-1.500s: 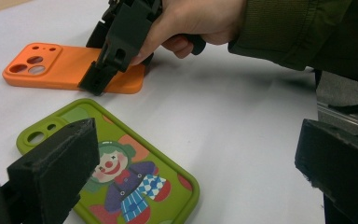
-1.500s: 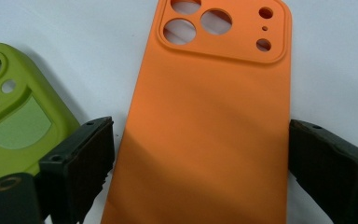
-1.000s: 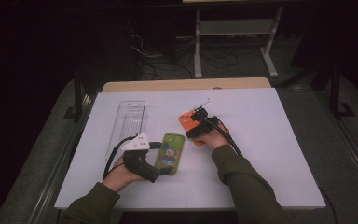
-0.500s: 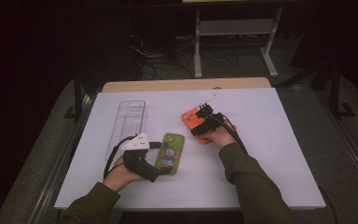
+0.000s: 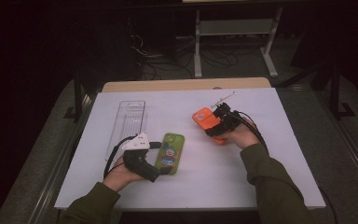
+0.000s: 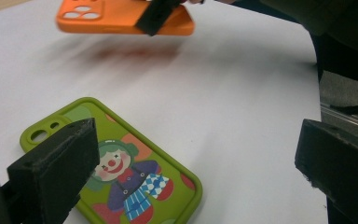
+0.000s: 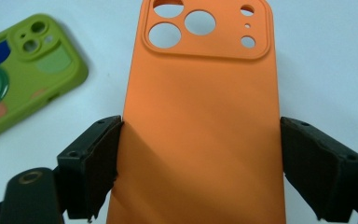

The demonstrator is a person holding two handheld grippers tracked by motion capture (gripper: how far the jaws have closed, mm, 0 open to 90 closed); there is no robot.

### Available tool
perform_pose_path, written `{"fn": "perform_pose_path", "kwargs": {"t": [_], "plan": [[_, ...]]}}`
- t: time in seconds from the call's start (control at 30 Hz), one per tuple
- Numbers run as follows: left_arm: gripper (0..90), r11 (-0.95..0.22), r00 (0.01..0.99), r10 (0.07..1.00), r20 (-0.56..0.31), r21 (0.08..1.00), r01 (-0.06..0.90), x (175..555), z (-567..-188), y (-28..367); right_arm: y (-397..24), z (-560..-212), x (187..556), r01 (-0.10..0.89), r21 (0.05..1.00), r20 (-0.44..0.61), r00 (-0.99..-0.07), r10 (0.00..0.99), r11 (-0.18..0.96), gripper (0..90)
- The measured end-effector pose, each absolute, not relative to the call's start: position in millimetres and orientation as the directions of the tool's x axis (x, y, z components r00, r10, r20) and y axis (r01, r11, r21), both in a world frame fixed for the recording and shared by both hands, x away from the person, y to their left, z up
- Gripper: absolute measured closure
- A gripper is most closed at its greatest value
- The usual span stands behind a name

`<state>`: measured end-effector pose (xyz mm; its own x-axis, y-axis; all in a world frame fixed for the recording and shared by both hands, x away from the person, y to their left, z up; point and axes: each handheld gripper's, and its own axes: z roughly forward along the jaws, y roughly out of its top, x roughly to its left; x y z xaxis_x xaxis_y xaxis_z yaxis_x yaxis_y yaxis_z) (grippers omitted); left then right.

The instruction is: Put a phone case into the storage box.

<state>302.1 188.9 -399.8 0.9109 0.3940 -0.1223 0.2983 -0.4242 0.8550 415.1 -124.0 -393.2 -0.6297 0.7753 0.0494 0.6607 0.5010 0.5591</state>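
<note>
Right gripper (image 5: 213, 122) clamps orange phone case (image 7: 200, 126) across its sides, lifted off table (image 5: 279, 158), right of green clown case (image 5: 169, 152). Left gripper (image 5: 161, 154) spread wide beside green case, gripping nothing.

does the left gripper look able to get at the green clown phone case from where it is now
Probably yes. The left gripper sits right beside the green clown case with its jaws open and nothing between them. The case lies flat on the white table, and the right gripper holds the orange case well clear.
</note>
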Motion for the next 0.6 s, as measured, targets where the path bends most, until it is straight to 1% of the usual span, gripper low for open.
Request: {"fn": "perform_pose_path", "kwargs": {"t": [0.27,0.5,0.53,0.6], "plan": [[0.0,-0.42,0.905,0.403,-0.133,0.852,0.312,302,-401,187,-146,-390,394,0.626,0.549,0.054,-0.688,0.724,0.554,15.2],[0.0,-0.422,0.907,0.4,-0.134,0.851,0.312,304,-398,188,-160,-383,377,0.573,0.548,0.055,-0.751,0.658,0.609,15.2],[0.0,-0.425,0.909,0.394,-0.135,0.85,0.311,304,-397,188,-163,-381,372,0.547,0.556,0.052,-0.774,0.631,0.626,15.2],[0.0,-0.429,0.911,0.39,-0.132,0.85,0.307,305,-392,188,-166,-378,370,0.53,0.566,0.06,-0.79,0.61,0.631,15.3]]}}
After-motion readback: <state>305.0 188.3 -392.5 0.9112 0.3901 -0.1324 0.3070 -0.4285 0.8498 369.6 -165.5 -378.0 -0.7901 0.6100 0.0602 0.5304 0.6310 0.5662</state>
